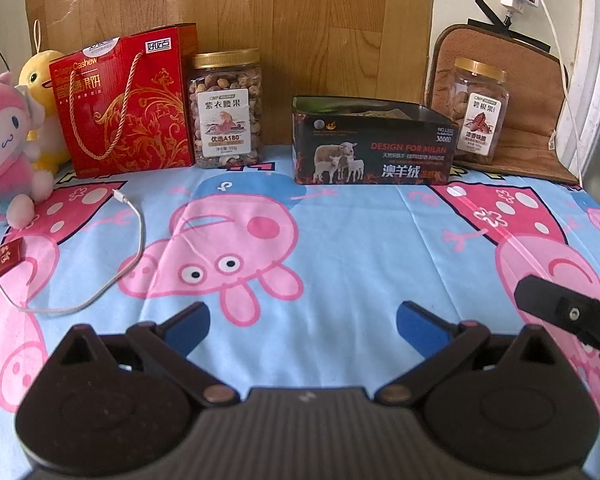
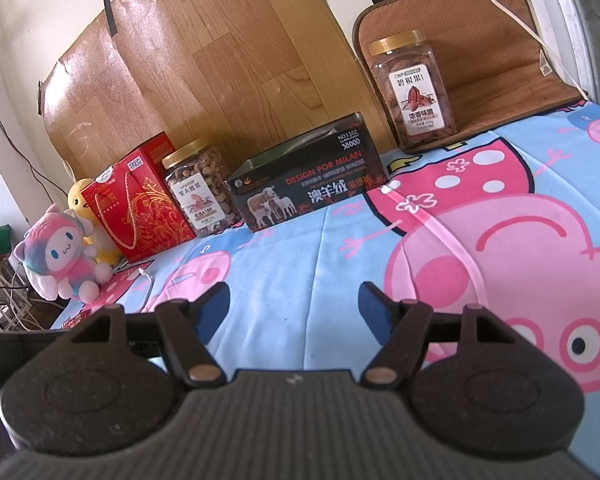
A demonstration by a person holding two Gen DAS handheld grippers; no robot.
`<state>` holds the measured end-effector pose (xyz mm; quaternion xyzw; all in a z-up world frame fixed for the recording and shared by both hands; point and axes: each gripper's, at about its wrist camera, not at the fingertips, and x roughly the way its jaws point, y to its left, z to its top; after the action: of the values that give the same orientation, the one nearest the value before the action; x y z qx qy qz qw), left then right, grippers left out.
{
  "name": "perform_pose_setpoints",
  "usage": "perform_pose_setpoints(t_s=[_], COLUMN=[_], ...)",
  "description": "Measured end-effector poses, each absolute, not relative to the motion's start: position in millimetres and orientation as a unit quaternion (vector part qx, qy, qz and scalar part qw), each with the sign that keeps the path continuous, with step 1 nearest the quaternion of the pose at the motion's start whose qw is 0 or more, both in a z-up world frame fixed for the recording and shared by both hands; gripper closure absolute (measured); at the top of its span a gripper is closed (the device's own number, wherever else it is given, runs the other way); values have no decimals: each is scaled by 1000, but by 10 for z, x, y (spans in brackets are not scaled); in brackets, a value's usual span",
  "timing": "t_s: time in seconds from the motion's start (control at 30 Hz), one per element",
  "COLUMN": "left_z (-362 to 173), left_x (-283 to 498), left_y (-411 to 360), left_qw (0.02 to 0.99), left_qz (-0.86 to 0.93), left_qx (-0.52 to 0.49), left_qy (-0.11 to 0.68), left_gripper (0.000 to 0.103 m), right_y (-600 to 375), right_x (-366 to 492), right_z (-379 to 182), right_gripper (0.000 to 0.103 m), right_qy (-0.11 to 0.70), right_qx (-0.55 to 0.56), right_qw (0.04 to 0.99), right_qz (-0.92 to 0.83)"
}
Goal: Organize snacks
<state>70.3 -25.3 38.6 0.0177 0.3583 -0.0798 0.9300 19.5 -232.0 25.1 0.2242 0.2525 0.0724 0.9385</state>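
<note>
Presently catalogued — snack items and surroundings, as both wrist views are showing them:

Left gripper (image 1: pixel 302 322): hovering over the bedsheet (image 1: pixel 340 240), jaws standing spread, nothing lying between the blue pads (image 1: pixel 188 326).

Right gripper (image 2: pixel 294 304): hanging over the same sheet, jaws spread wide, gripping nothing; one black finger of it is poking into the left view at the right edge.

Cashew jar (image 1: pixel 227 110): standing upright with its gold lid on, sitting just beside the red gift bag (image 1: pixel 126 100), near the wood-grain board (image 1: pixel 300 20) at the back.

Pecan jar (image 1: pixel 478 108): standing upright on the brown mat (image 1: pixel 540 92) at the far right, well apart from the cashew jar.

Black box (image 1: pixel 374 148): resting open-topped between the two jars; the contents are showing too dimly to tell.

Pink plush (image 1: pixel 4 148): sitting at the far left, leaning against a yellow plush (image 1: pixel 40 76) behind it.

White cable (image 1: pixel 136 236): trailing loosely across the sheet in front of the gift bag.

Small red packet (image 1: pixel 0 262): lying at the left edge, the cable crossing over it.
</note>
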Motion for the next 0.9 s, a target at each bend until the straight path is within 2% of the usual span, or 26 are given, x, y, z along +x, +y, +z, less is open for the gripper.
perform_pose_setpoints(t_s=[0.9], left_z=[380], left_x=[703], left_y=[-265], left_qw=[928], left_qz=[-84], left_qx=[19], left_qy=[363], left_gripper=[0], right_y=[-2323], right_x=[196], right_z=[251], right_gripper=[30], right_qy=[253], right_qx=[225], right_qw=[938], right_qz=[72])
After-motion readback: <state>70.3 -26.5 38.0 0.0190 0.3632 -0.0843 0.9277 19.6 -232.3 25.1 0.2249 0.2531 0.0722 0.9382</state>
